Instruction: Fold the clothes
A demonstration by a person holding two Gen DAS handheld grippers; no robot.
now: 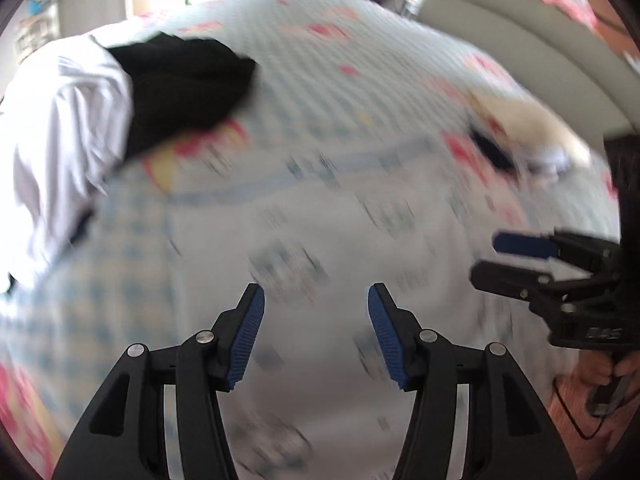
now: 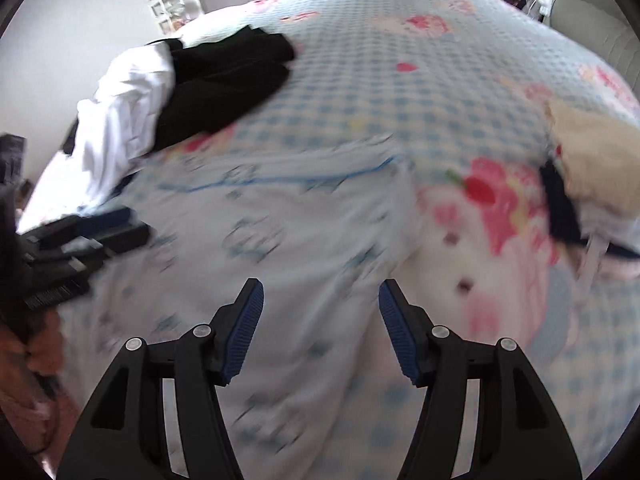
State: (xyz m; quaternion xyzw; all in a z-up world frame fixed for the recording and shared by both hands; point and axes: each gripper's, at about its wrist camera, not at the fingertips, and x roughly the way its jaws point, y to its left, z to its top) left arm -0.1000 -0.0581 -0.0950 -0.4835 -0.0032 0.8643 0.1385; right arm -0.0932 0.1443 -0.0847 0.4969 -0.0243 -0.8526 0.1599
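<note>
A pale blue printed garment (image 1: pixel 320 240) (image 2: pixel 288 232) lies spread on the bed, blurred by motion. My left gripper (image 1: pixel 316 312) hangs open above its near part, nothing between the blue pads. My right gripper (image 2: pixel 320 308) is open too, over the garment's right side. In the left wrist view the right gripper (image 1: pixel 508 258) shows at the right edge, jaws apart. In the right wrist view the left gripper (image 2: pixel 108 228) shows at the left edge, blurred.
A heap of white cloth (image 1: pixel 64 128) (image 2: pixel 128 120) and black cloth (image 1: pixel 188 84) (image 2: pixel 228 80) lies at the back left of the bed (image 2: pixel 400 60). A folded stack with a cream piece (image 1: pixel 532 128) (image 2: pixel 592 152) sits at the right. A grey headboard (image 1: pixel 520 36) stands behind.
</note>
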